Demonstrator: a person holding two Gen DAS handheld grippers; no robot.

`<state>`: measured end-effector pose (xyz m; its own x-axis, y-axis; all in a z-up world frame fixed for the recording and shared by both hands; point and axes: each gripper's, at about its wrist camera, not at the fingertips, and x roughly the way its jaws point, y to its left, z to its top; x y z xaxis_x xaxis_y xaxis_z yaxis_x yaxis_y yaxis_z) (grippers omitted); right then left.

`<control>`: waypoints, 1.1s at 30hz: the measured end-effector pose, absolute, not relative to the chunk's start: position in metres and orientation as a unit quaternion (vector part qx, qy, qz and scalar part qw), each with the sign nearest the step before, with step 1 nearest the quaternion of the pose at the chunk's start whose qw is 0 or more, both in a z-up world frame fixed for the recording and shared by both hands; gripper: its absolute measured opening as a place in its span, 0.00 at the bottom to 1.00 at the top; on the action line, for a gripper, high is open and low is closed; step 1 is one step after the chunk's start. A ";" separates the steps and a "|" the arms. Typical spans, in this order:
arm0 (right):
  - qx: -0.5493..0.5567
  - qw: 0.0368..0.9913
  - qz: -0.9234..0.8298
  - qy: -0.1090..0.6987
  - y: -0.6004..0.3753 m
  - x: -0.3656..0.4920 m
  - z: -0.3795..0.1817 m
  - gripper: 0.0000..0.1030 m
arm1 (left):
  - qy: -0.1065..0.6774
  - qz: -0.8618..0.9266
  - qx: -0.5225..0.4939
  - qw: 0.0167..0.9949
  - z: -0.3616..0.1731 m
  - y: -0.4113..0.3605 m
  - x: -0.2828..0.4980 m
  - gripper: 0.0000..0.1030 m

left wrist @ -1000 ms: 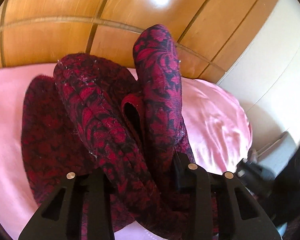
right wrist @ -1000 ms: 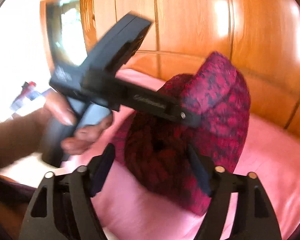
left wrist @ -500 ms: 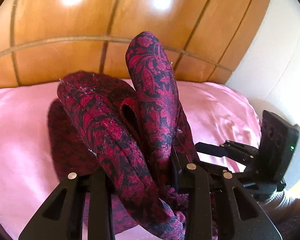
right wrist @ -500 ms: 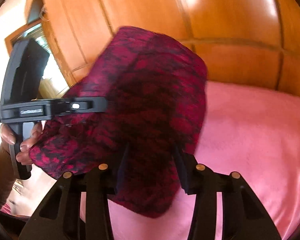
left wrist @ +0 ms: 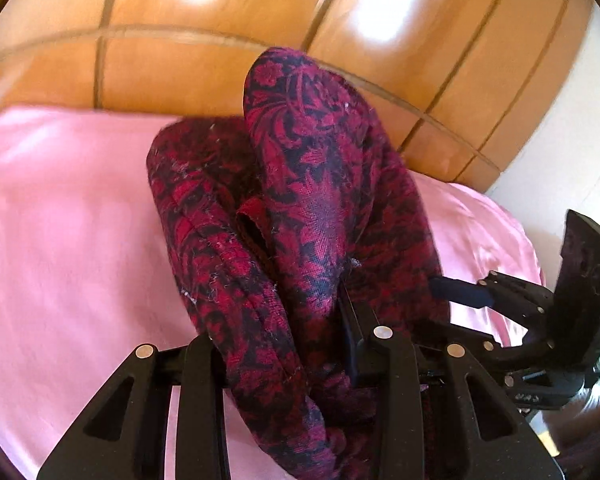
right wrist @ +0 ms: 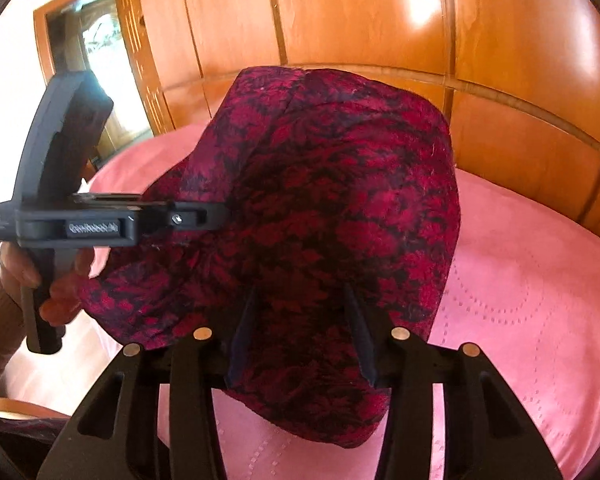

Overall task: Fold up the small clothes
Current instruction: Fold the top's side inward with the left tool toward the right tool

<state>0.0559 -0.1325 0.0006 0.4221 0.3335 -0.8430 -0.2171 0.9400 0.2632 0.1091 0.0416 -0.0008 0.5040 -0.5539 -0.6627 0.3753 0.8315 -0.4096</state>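
I've got the red patterned garment (right wrist: 332,216) bunched in both: left gripper (left wrist: 284,344) clamped, right gripper (right wrist: 300,340) clamped. Risk: thick folds slipping loose onto the pink bedspread (right wrist: 540,300).

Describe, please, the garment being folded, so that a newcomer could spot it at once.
Start from the wooden headboard and come down to the pink bedspread in front of it. Held up over the bedspread between the left gripper and the right gripper is the garment. It is the only dark thing there: crimson cloth with a black floral pattern, bunched in folds.
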 end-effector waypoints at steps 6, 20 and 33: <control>0.073 0.829 0.188 0.521 -0.136 0.065 0.002 0.44 | 0.400 -0.233 -0.094 0.881 0.003 0.038 0.104 0.51; 0.077 0.845 0.143 0.510 -0.135 0.181 0.031 0.58 | 0.367 -0.172 -0.046 0.913 0.006 0.022 0.081 0.62; -0.015 0.784 0.088 0.614 -0.110 0.230 -0.064 0.69 | 0.411 -0.155 -0.175 0.881 -0.027 0.059 0.103 0.69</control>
